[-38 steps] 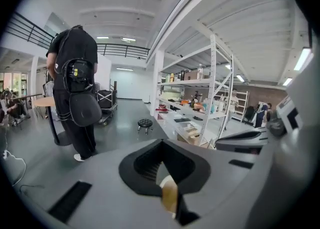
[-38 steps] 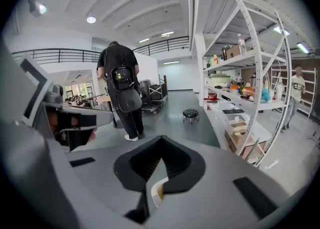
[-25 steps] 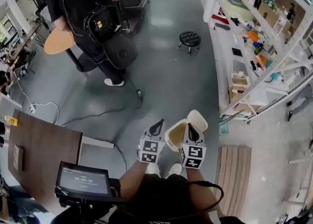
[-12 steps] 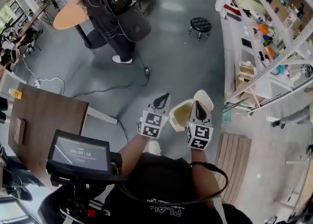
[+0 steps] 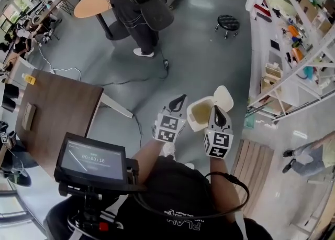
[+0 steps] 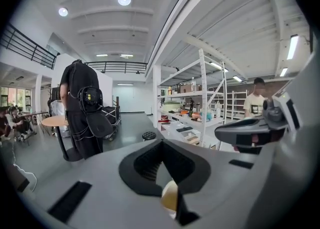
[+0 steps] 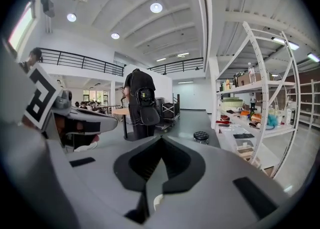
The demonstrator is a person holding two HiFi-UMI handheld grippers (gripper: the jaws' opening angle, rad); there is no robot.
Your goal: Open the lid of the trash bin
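Observation:
A cream trash bin [image 5: 199,114] stands on the grey floor just in front of me, its lid [image 5: 224,97] tipped up and back so the inside shows. My left gripper [image 5: 179,101] hovers at the bin's left rim, jaws shut and empty. My right gripper [image 5: 215,113] hangs over the bin's right side below the raised lid, also shut on nothing. In the left gripper view, a sliver of the bin [image 6: 170,196] shows through the slit under the left gripper [image 6: 161,145]. In the right gripper view, the bin's rim [image 7: 157,201] peeks out beneath the right gripper [image 7: 161,143].
A person in black carrying gear [image 5: 138,3] stands far off by a round table [image 5: 94,4]. A brown desk [image 5: 52,113] and a screen [image 5: 91,159] are at my left. Cables [image 5: 131,84] cross the floor. Shelving [image 5: 293,40], a stool [image 5: 227,24] and a wooden pallet [image 5: 256,168] are at right.
The view has swung, so the desk and screen show more at left. Both grippers stay shut beside the bin, and the lid stays up.

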